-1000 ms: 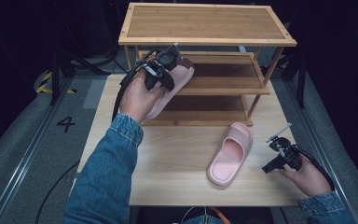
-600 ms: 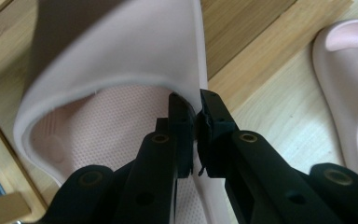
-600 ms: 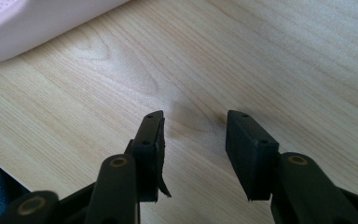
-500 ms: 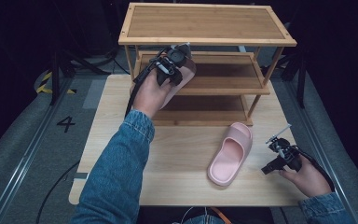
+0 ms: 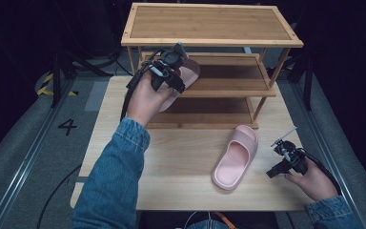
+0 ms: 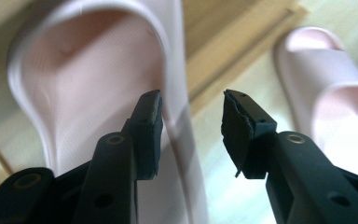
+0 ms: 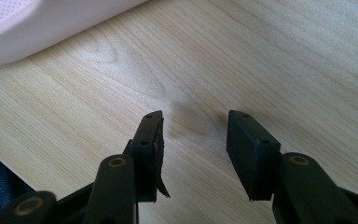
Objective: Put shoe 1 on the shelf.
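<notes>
At upper centre of the high view, releasing a pink slipper (image 5: 187, 76) onto the middle shelf of the wooden rack (image 5: 248, 88): left gripper (image 5: 167, 71) just opening, jaws now parted with the slipper's sidewall between them, pads no longer pressing. Toward lower right, resting open and empty over the table (image 5: 171, 157) with the right gripper (image 5: 286, 160), just beside the second slipper (image 5: 236, 157). Judging the foam light, soft and springy; pinching the sidewall or strap edge probably best.

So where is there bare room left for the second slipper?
Middle shelf, right of the shelved slipper, is bare, as is the top shelf. Tabletop between left sleeve and table slipper is free. Crowded around the left gripper.
</notes>
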Demonstrator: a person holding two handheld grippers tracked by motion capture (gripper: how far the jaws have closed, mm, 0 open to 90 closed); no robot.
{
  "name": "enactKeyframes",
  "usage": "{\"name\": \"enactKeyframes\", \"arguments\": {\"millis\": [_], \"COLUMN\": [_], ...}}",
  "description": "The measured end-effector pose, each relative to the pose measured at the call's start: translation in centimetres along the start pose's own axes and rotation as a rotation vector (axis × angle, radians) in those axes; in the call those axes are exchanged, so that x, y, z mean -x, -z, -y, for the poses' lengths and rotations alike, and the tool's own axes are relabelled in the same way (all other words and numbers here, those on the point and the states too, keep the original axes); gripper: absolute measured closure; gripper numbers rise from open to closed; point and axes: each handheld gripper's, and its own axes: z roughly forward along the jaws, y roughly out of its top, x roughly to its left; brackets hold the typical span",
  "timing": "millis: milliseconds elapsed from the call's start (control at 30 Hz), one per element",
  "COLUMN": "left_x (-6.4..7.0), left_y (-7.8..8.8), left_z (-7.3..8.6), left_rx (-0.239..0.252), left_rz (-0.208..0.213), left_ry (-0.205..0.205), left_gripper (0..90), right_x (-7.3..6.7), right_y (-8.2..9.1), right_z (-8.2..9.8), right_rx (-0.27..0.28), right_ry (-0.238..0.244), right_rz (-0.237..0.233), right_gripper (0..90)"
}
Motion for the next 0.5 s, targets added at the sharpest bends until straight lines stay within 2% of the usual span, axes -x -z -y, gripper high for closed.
{"name": "enactKeyframes", "arguments": {"millis": [67,100,200,267,367,433,500], "left_x": [-0.2,-0.2,-0.4,-0.7,-1.5,-2.1,-3.2], "left_y": [1.2,1.8,3.1,3.5,3.7,3.7,3.4], "left_z": [1.0,1.4,2.7,3.6,5.2,6.2,7.3], "left_rx": [0.007,0.005,-0.012,-0.046,-0.082,-0.088,-0.099], "left_rz": [0.035,0.037,0.0,-0.009,-0.036,-0.063,-0.094], "left_ry": [0.013,0.016,0.025,0.029,0.052,0.083,0.107], "left_gripper": [61.1,62.0,67.9,79.8,89.1,89.3,89.4], "right_x": [0.0,0.1,0.1,0.0,-0.1,-0.1,-0.1], "right_y": [0.0,0.0,-0.1,-0.1,0.0,0.1,0.1], "right_z": [-0.1,-0.2,-0.5,-0.8,-1.1,-1.3,-1.4], "right_rx": [0.005,0.002,0.0,0.002,0.006,0.01,0.009], "right_ry": [0.0,0.007,0.011,0.017,0.029,0.032,0.033], "right_rz": [-0.007,-0.008,-0.005,-0.007,-0.017,-0.017,-0.017], "right_gripper": [56.6,56.6,56.7,56.6,56.7,56.7,56.8]}}
